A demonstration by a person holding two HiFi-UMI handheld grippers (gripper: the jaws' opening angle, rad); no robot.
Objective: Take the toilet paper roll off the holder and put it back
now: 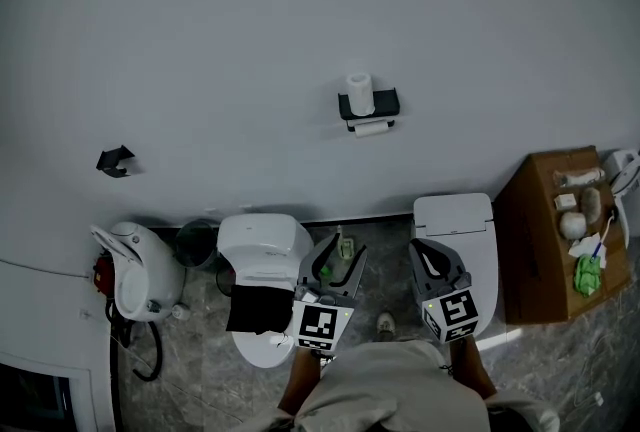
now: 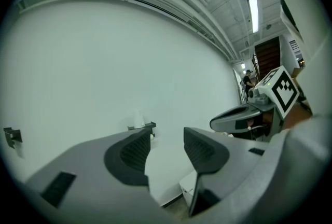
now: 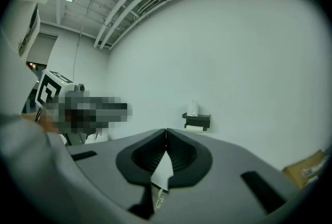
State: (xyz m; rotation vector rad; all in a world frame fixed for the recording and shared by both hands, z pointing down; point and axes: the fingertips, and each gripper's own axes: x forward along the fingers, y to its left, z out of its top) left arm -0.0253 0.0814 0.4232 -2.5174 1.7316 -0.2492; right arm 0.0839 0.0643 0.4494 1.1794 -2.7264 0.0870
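The toilet paper roll is standing upright on the black wall holder, well ahead of you. It is looking light, soft and crushable, so you are wanting a gentle pinch across its sides, while your left gripper is hanging open and empty and your right gripper is sitting closed on nothing.

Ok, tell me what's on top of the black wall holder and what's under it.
A white toilet paper roll stands upright on the holder. Below its shelf another roll lies sideways; what carries it is hidden.
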